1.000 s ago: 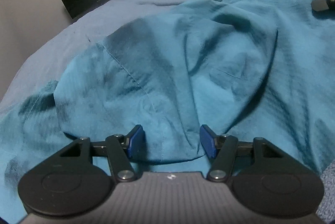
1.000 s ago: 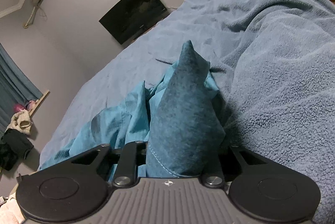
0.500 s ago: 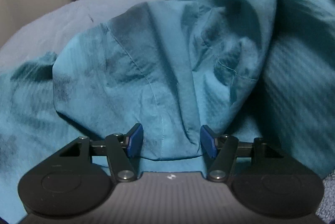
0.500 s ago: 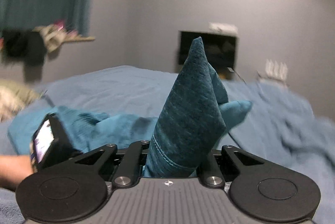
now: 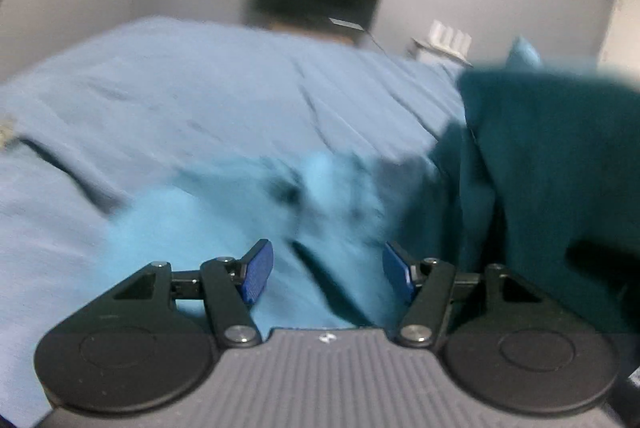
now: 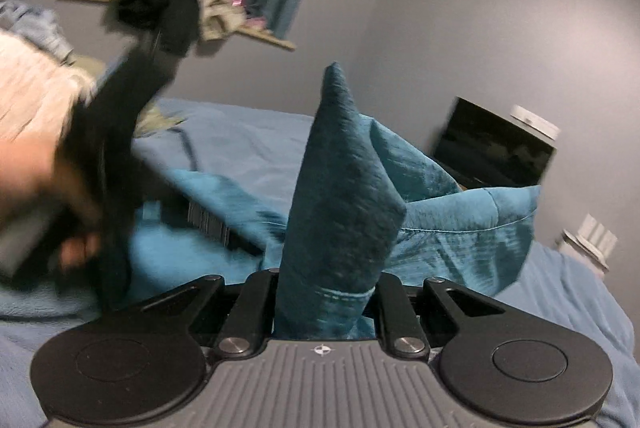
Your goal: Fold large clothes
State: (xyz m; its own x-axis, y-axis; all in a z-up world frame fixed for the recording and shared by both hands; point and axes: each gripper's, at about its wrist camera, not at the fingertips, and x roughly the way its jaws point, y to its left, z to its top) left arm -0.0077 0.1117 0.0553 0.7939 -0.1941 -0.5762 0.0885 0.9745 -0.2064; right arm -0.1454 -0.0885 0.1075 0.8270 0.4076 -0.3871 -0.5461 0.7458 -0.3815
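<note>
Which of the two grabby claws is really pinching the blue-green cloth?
The right gripper: its jaws are shut on a bunched fold of the teal garment. The left gripper has its blue pads spread apart, with cloth only lying between them.

1 teal garment [image 6: 344, 196], 2 grippers [image 5: 326, 274], 1 TV [image 6: 494, 152].

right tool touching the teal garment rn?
Touching. The right wrist view shows the right tool shut on a bunched fold of the teal garment, which rises from between its fingers.
</note>
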